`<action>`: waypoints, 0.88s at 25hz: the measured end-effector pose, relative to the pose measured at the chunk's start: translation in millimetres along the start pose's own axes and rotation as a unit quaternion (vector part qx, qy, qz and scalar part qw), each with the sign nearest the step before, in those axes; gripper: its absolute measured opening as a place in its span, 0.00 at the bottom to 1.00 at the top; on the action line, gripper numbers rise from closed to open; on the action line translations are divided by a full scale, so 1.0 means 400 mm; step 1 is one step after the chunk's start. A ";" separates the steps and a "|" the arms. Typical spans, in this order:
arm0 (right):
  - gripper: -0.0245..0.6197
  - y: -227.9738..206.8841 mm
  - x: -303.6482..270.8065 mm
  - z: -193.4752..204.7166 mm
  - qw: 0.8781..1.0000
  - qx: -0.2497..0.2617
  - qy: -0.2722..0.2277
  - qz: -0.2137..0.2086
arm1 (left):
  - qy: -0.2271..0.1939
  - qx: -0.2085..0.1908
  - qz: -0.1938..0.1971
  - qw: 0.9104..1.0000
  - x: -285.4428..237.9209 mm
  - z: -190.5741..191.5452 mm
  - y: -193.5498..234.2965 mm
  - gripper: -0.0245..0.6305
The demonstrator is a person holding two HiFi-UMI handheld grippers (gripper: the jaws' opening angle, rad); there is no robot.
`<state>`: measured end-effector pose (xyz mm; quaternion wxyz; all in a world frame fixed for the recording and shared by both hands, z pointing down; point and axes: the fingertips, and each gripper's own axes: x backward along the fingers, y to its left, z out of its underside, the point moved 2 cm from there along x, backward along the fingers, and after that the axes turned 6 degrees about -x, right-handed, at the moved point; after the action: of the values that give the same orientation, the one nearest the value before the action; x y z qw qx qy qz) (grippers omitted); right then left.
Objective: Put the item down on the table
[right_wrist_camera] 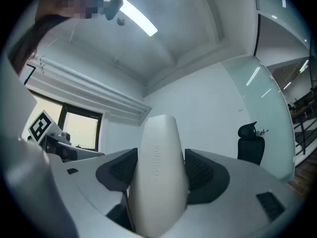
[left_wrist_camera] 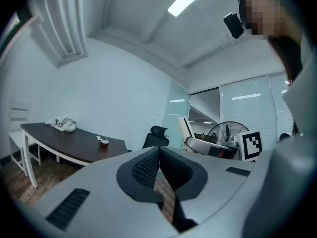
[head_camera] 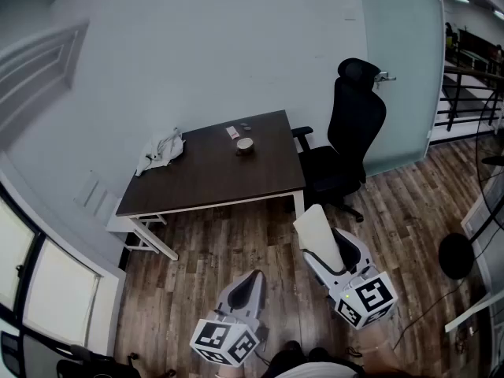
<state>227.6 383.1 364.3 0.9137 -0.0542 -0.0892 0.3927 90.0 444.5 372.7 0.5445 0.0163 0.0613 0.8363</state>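
My right gripper [head_camera: 327, 246] is shut on a cream-white, smooth, rounded item [head_camera: 319, 235] that stands upright between its dark pads; in the right gripper view the item [right_wrist_camera: 159, 162] fills the gap and touches both pads. My left gripper [head_camera: 246, 290] hangs beside it at lower left, shut with nothing in it; its pads [left_wrist_camera: 148, 170] meet in the left gripper view. Both are held over the wooden floor, well short of the dark brown table [head_camera: 213, 176] ahead.
On the table lie a crumpled white cloth [head_camera: 161, 152], a small cup [head_camera: 245, 146] and a small card [head_camera: 232, 132]. A black office chair [head_camera: 346, 140] stands at the table's right end. A floor fan [head_camera: 457, 254] is at the right, a glass partition behind.
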 end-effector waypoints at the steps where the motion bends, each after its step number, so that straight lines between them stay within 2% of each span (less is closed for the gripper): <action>1: 0.51 -0.005 0.009 -0.007 1.000 -0.004 -0.004 -0.001 | 0.000 -0.001 0.001 1.000 -0.003 0.000 -0.012 0.07; 5: 0.51 -0.026 0.041 -0.030 0.999 -0.023 -0.021 -0.015 | 0.001 -0.003 0.002 1.000 -0.017 -0.002 -0.063 0.07; 11: 0.51 -0.073 0.059 -0.045 0.999 -0.026 -0.035 -0.017 | 0.004 -0.008 0.001 1.000 -0.051 0.002 -0.113 0.07; 22: 0.51 -0.122 -0.036 -0.031 0.999 -0.017 -0.038 -0.023 | 0.002 -0.012 0.008 1.000 -0.143 -0.004 -0.047 0.07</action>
<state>255.1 338.8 358.9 0.9172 -0.0528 -0.1321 0.3721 130.1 399.4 371.1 0.5380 0.0084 0.0524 0.8412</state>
